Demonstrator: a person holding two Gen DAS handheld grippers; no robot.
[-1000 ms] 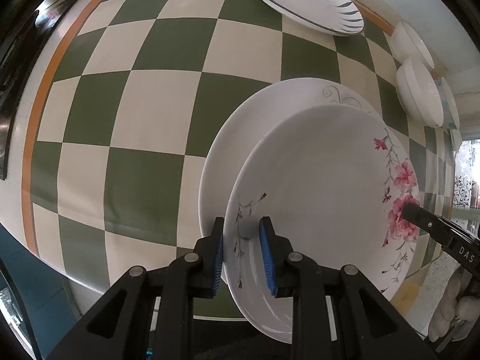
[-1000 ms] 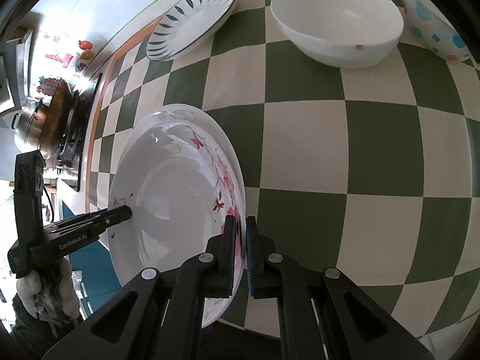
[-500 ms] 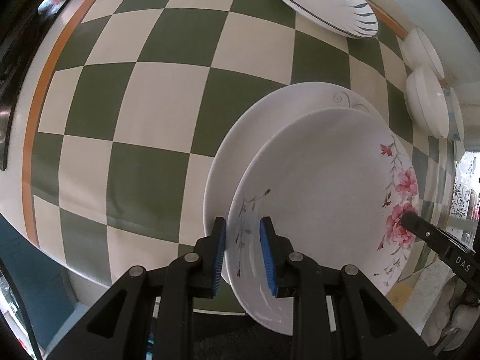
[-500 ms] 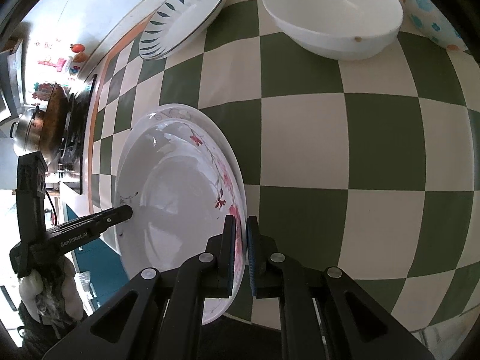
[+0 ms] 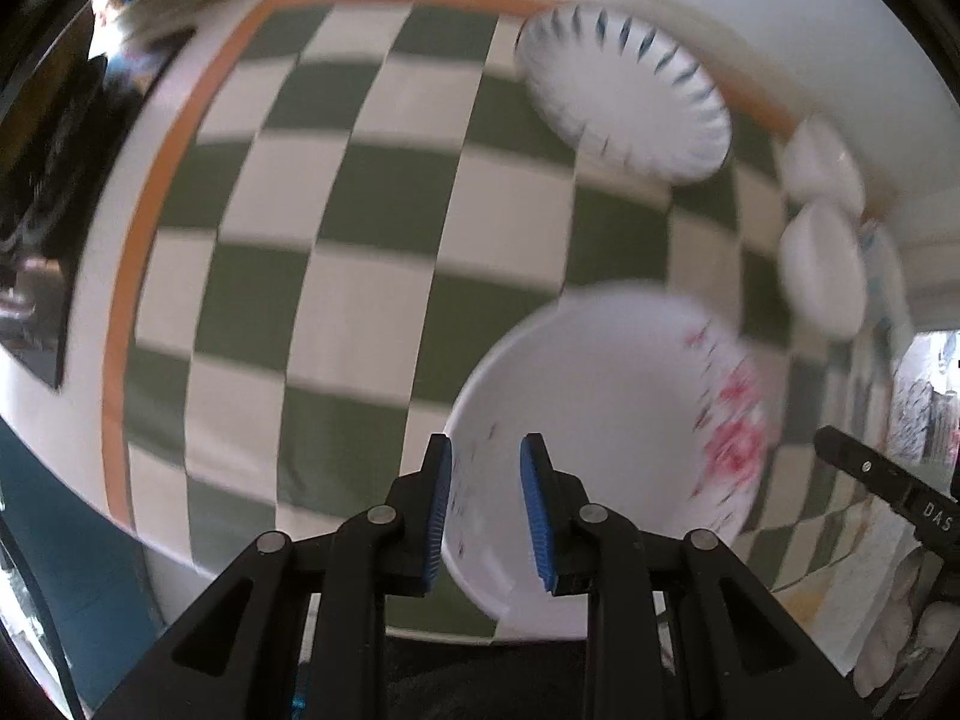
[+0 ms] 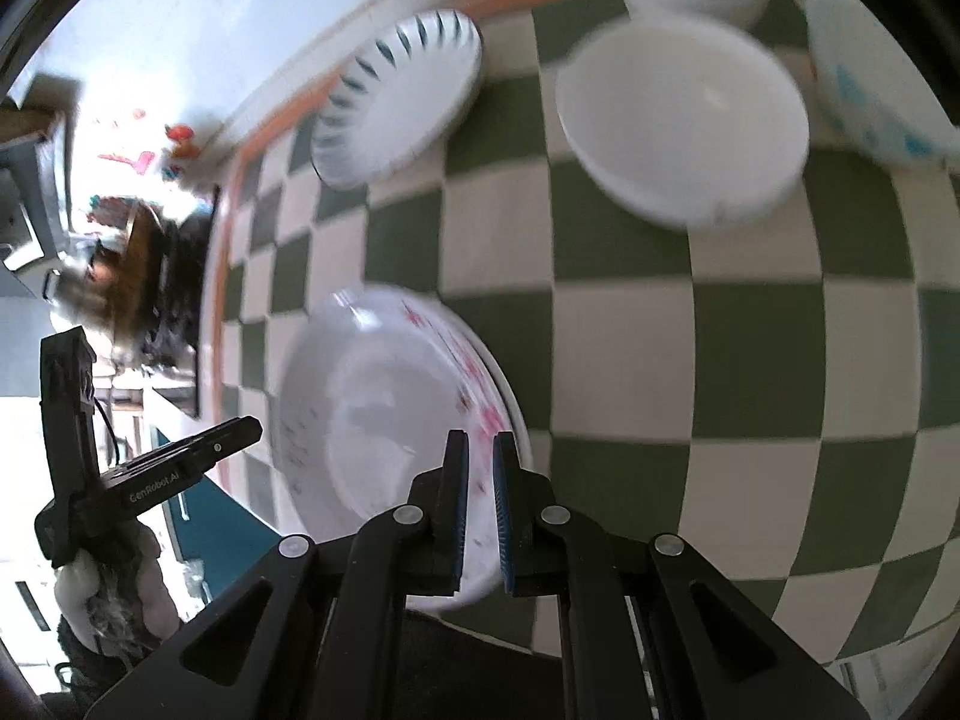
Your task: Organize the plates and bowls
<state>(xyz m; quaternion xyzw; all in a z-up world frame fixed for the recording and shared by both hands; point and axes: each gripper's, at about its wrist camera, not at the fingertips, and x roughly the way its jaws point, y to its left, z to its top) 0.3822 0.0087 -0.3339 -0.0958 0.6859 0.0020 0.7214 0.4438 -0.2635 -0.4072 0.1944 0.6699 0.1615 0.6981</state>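
Observation:
A white plate with pink flowers (image 5: 606, 420) lies on top of another white plate near the front edge of the checked table; it also shows in the right wrist view (image 6: 384, 420). My left gripper (image 5: 485, 510) is open, its blue pads either side of the plate's near rim without pinching it. My right gripper (image 6: 478, 498) has its pads narrowly apart around the plate's flowered rim; I cannot tell if they still grip. Both views are blurred by motion.
A blue-leaf rimmed plate (image 5: 624, 96) sits at the back by the wall. Two white bowls (image 5: 822, 264) and a blue-dotted bowl (image 6: 870, 90) stand at the back right. A stove with pots (image 6: 138, 276) is at the far left. The table edge is close below the plates.
Both grippers have pulled back and tilted up, so more of the table's far side shows. The left jaws have opened off the plate rim. The flowered plate now rests on the lower plate.

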